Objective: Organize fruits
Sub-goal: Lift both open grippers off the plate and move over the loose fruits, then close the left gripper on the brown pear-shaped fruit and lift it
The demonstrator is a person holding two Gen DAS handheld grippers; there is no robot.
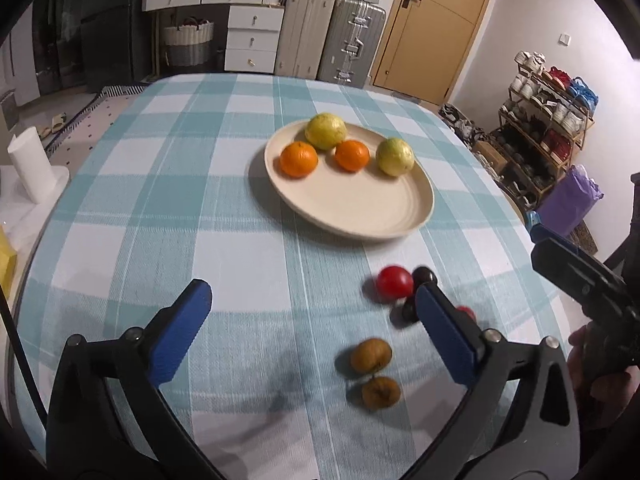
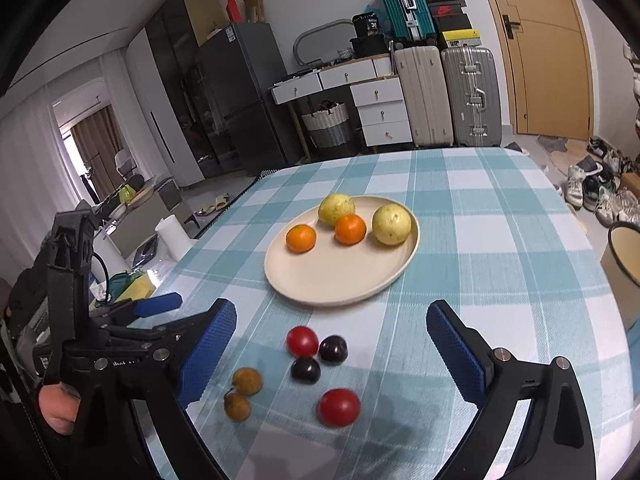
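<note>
While both grippers hang above the near edge of the table [image 2: 500,240], neither one holds anything. The left gripper [image 1: 312,312] has its jaws spread wide over the checked cloth, and the right gripper [image 2: 332,320] is spread just as wide.

Toward the middle of the table sits a cream plate [image 2: 340,280]. On its far half lie two oranges [image 2: 301,238] and two yellow-green fruits [image 2: 391,224], close together in a loose row.

Nearer the front edge, off the plate, the small fruits lie loose on the cloth. Two red ones [image 2: 339,407] are there, one close to the plate and one nearer the edge, with two dark plums [image 2: 333,349] between them, near each other. Two brown fruits [image 2: 247,381] lie just beside each other to their left, close to the left gripper's blue pads [image 1: 444,332].
</note>
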